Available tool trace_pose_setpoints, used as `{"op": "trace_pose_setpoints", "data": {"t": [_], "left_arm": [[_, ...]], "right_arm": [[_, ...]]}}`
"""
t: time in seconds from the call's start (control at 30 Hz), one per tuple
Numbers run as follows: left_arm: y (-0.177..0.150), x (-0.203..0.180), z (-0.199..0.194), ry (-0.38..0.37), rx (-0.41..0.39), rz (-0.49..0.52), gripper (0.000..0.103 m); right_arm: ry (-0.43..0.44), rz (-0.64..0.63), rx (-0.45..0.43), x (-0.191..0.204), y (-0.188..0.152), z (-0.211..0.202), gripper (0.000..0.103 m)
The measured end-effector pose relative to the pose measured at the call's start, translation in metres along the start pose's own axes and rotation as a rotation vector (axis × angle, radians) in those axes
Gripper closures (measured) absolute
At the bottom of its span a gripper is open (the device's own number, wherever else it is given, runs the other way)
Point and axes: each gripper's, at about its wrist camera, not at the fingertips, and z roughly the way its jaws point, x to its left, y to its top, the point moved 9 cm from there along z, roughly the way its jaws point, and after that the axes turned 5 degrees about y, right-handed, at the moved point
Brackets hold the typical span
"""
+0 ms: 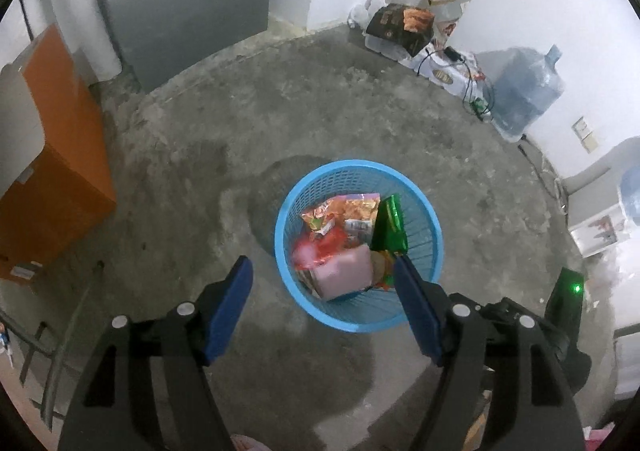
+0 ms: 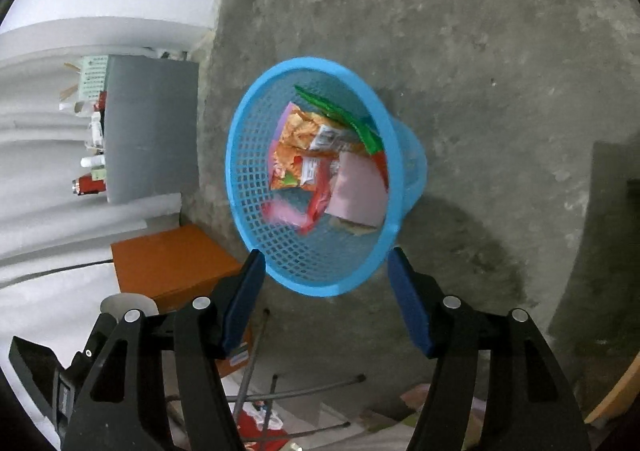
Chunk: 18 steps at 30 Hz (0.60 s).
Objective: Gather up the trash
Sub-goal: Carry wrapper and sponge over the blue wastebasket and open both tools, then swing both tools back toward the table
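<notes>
Fingers [image 1: 234,311] spread wide and empty on both our left gripper [image 1: 322,271] and right gripper [image 2: 326,265], hovering over the blue basket [image 1: 288,207] of wrappers [image 1: 340,215] on the concrete floor [image 1: 360,111], so next we hunt out more trash.

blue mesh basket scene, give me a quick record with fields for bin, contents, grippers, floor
bin: round blue plastic mesh basket, upright on the floor
contents: green foil snack bag, orange printed wrapper, pale pink flat packet, red wrapper, all inside the basket
left gripper: open, holding nothing, above the basket's near side
right gripper: open, holding nothing, at the basket's near rim
floor: bare grey concrete
</notes>
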Motion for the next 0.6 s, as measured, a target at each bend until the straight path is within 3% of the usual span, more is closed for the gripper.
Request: {"op": "trace_pose_setpoints", "data": {"t": [0.2, 0.37, 0.6], "left_arm": [[-0.017, 0.006, -0.065, -0.073, -0.06, 0.013, 0.032], [-0.043, 0.036, -0.136, -0.125, -0.154, -0.08, 0.032], [-0.081, 0.09, -0.218, -0.096, -0.291, -0.108, 0.032]], "right_arm": [[0.097, -0.079, -0.032, 0.028, -0.017, -0.04, 0.041], [0.166, -0.184, -0.006, 0.067, -0.038, -0.063, 0.041], [0.273, -0.377, 0.061, 0.142, -0.092, -0.086, 0.039]]}}
